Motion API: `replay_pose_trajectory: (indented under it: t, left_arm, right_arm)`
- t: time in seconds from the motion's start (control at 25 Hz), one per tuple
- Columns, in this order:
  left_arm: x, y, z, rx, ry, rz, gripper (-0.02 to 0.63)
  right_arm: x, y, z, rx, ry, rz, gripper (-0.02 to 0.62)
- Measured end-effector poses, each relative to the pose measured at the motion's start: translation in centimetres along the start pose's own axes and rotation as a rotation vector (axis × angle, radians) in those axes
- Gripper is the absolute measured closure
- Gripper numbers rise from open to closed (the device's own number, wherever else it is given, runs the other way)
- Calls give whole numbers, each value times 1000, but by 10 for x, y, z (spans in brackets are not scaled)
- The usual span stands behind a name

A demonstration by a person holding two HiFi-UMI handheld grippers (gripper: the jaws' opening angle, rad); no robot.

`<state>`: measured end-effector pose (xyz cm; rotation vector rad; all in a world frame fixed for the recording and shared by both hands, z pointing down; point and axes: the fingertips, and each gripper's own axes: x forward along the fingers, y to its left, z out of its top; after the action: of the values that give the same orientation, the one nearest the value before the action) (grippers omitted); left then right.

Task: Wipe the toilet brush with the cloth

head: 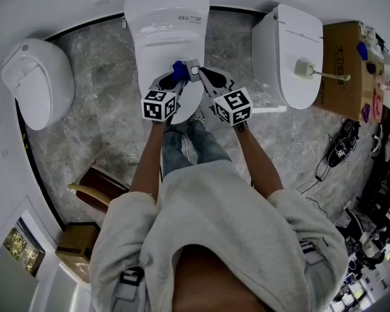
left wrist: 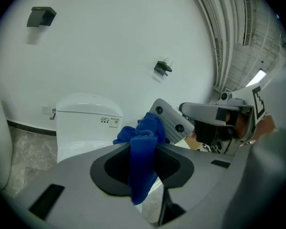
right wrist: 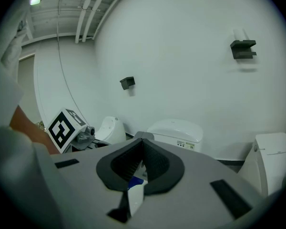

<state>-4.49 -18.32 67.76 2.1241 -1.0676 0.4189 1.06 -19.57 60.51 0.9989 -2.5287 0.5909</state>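
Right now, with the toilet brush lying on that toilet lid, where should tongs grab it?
Probably the thin handle, from above, closing across it. The toilet brush lies flat on the closed lid. Its round head is bulky, while the handle juts past the lid's edge, leaving room underneath.

A fixture showroom or test lab: three toilets [head: 166, 38] side by side, cardboard box [head: 343, 64], loose cables [head: 338, 151]

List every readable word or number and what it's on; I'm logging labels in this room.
Nothing reads clearly.
Sticker on the toilet tank: print too small to read.
Cardboard box: dark print, too blurred to read.
Left gripper and right gripper: square marker patterns on their cubes, no words.
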Motion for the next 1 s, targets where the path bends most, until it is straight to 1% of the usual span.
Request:
replay_pose_trajectory:
  t: [0.28,0.52,0.64,0.76,0.88,1.0]
  left_arm:
    - [4,12,-10,-42,24,22,485]
    - [2,21,-19,-62,59,62,485]
    - [-2,26,-29,-61,91,77,485]
    - [-9,34,-41,-79,106,94,485]
    - [-17,40,-46,-95,103,111,485]
    - [-27,43,-41,-97,73,128,485]
  right_arm:
    - [0,2,0,-2,3,3,565]
    - [-2,3,0,-10,9,6,565]
    - [-2,4,0,-12,11,7,565]
    - [-1,4,-1,-15,12,7,565]
    - [-1,3,-2,-15,11,5,565]
    - [-1,4,-2,-15,12,0,565]
